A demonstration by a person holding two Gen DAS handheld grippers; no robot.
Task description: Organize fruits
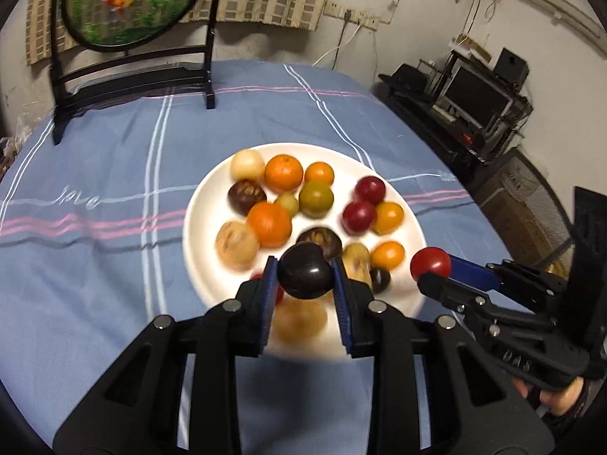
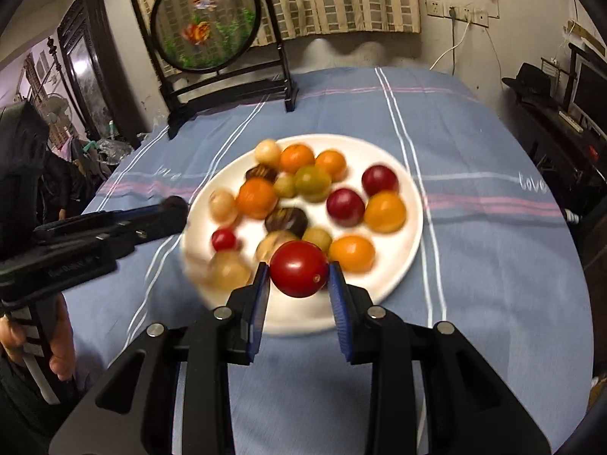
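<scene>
A white plate (image 1: 205, 204) on the blue cloth holds several small fruits: orange, red, dark purple, green and pale ones; it also shows in the right wrist view (image 2: 409, 204). My left gripper (image 1: 305, 271) is shut on a dark purple fruit (image 1: 305, 271) and holds it over the plate's near edge. My right gripper (image 2: 299, 270) is shut on a red fruit (image 2: 299, 269) above the plate's near rim. In the left wrist view the right gripper (image 1: 430, 267) comes in from the right with the red fruit (image 1: 430, 263). The left gripper's tip (image 2: 172, 208) shows at the plate's left edge.
A black-framed round embroidered screen (image 2: 206, 34) stands at the table's far side. Blue striped tablecloth (image 1: 95, 265) covers the round table. A dark shelf with a monitor (image 1: 478, 94) stands off the table to the right.
</scene>
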